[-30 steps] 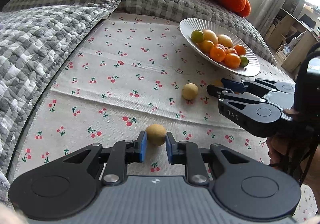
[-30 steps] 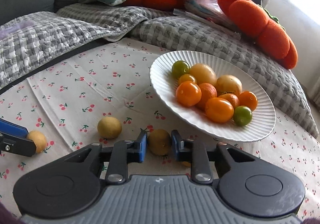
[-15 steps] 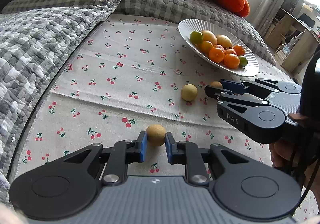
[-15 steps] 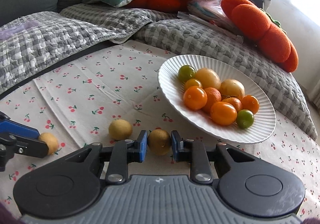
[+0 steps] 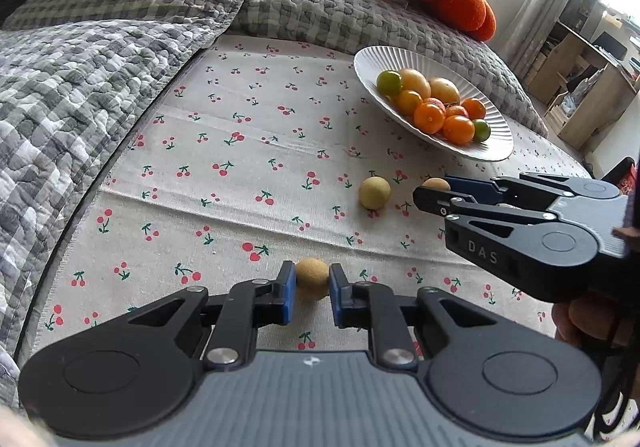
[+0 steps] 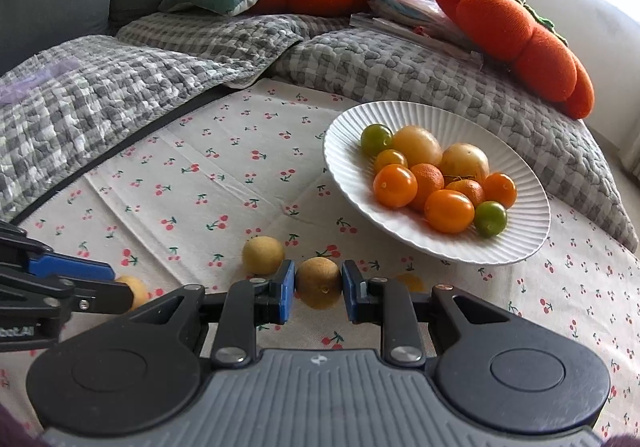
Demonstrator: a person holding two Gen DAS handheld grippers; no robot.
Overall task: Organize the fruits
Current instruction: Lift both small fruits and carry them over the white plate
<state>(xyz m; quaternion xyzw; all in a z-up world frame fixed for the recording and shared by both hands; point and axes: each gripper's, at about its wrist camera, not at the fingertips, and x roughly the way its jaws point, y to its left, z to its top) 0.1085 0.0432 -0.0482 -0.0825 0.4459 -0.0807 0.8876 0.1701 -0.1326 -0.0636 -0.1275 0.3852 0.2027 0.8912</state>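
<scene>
Gripping: left tool [image 5: 312, 285] pinches one tan fruit [image 5: 312, 278]; right tool [image 6: 319, 285] pinches another [image 6: 319, 282], now raised off the cherry cloth [image 6: 224, 183]. White plate [image 6: 520, 243] ahead-right; third fruit [image 6: 263, 255] ahead-left, awaiting transfer

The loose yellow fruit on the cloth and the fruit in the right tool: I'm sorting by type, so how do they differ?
The loose yellow fruit is paler and smoother; the fruit in the right tool is browner and duller. The loose one lies free on the cherry-print cloth; the other is clamped between the right tool's blue pads. The loose one sits farther from the camera, to the left. Both are small, round, and outside the white plate.
</scene>
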